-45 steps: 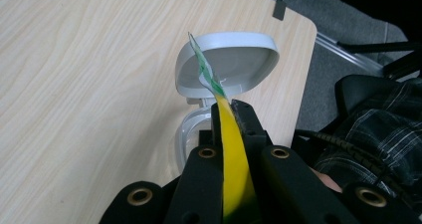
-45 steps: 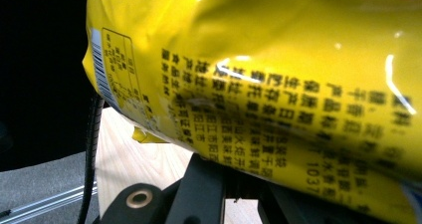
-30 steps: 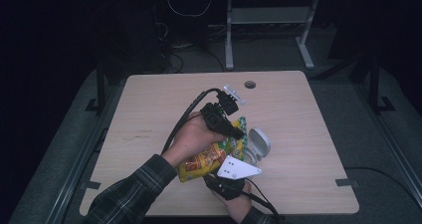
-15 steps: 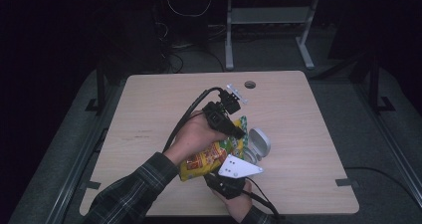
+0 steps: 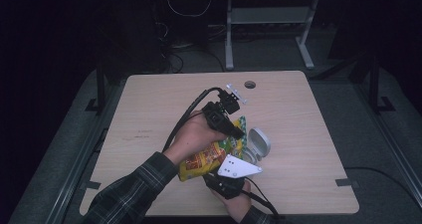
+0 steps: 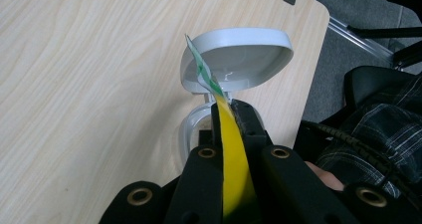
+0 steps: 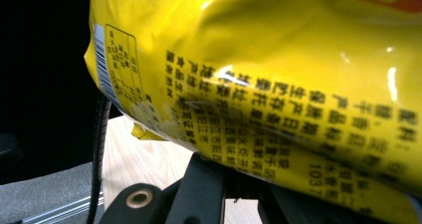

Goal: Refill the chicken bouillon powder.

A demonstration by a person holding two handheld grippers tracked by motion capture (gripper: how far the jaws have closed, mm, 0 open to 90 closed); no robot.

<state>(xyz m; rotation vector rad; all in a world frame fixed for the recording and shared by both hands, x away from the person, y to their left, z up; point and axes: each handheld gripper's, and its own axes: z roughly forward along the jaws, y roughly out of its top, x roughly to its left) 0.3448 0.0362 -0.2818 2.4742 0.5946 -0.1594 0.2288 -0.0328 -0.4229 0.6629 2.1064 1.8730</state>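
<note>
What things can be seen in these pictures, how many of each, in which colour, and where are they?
Yellow plastic snack bag: one, yellow with red and green print, held above the table's near middle, clamped by both grippers.
Round grey plastic container with hinged lid: one, grey, lid open, on the table right beside the bag.
Light wooden table: one, pale wood, centre of the high view.
Grey metal frame: one, grey, on the floor beyond the table.
Left gripper: one, black, shut on the bag's upper edge.
Right gripper: one, black with grey plate, at the near edge, shut on the bag's lower part.
Plaid sleeve: one, dark checked, bottom left.
</note>
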